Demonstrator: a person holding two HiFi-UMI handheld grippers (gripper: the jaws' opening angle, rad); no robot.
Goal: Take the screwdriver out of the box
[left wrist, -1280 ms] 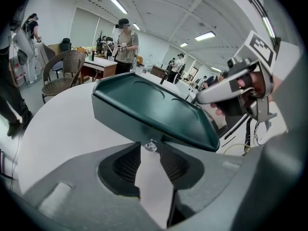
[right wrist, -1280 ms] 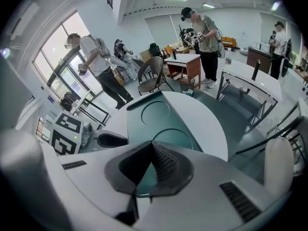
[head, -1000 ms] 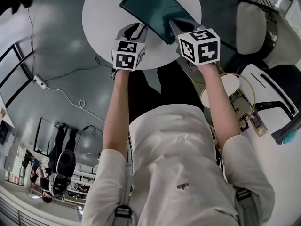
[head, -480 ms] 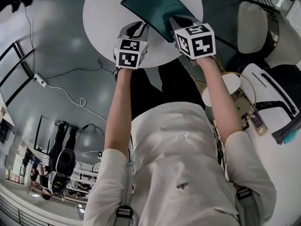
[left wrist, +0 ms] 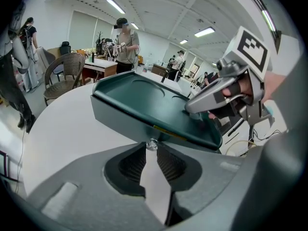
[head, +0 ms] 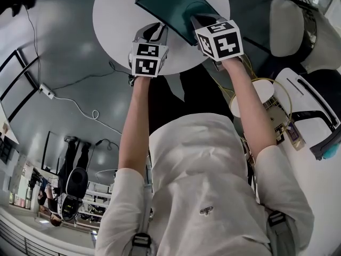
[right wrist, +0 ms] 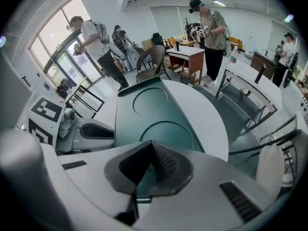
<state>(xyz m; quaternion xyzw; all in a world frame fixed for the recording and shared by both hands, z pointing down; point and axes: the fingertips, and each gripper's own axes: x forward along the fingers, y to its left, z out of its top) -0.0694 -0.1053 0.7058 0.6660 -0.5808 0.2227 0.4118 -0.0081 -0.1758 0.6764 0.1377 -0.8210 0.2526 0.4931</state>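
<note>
The screwdriver is not seen; it is judged to lie inside the closed box [head: 169,5]. The left gripper [left wrist: 150,150] is pinched on a small metal catch [left wrist: 152,143] at the box's front wall. The right gripper [right wrist: 151,147] is clenched empty, its tips at the lid's near right corner. The box lies toward the far edge of the table [head: 114,28]. Unlatching is in hand; next the catch must be freed and the lid raised.

Honestly nothing readable here; the left marker cube [head: 146,59] and the right marker cube [head: 219,38] only carry black-and-white square patterns, no letters or digits; the box [left wrist: 120,112] has a thin yellow sticker [left wrist: 167,129] on its front edge, but whatever's printed there is way too small to make out.
</note>
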